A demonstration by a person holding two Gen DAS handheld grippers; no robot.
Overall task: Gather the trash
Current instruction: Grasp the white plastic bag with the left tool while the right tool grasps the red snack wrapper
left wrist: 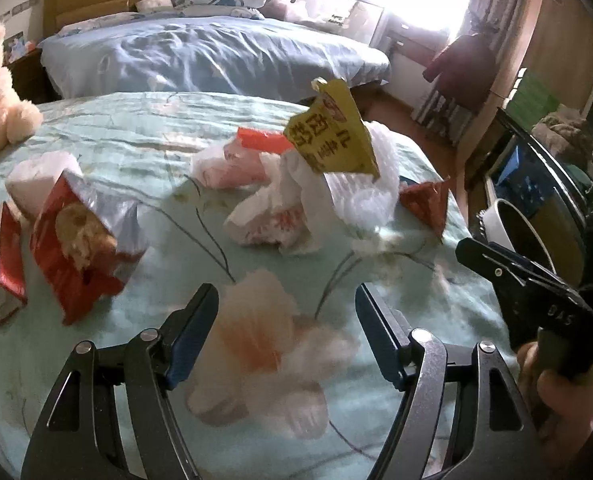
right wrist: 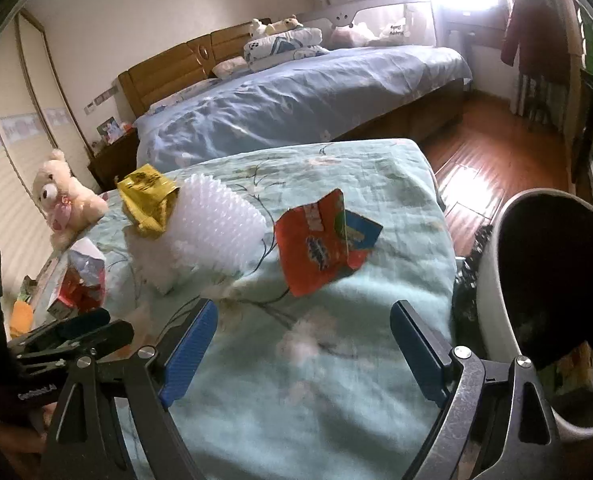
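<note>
both tools, left [left wrist: 286, 316] and right [right wrist: 302, 332], hang open and empty over the bed [right wrist: 336, 420], reaching for wrappers; next, close on the orange packet [right wrist: 316, 248] for the bin [right wrist: 492, 280].

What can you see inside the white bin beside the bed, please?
The white bin looks mostly dark inside; a colourful wrapper shows near its bottom. Shadow and the near rim hide whatever else it holds.

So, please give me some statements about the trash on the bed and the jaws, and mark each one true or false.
1. Both the left gripper and the right gripper hold nothing. True.
2. The yellow packet lies inside the bin. False: it leans on the white bubble wrap on the bed.
3. A teddy bear sits on the bed. True.
4. The orange wrapper is gripped. False: it lies free on the green quilt.
</note>
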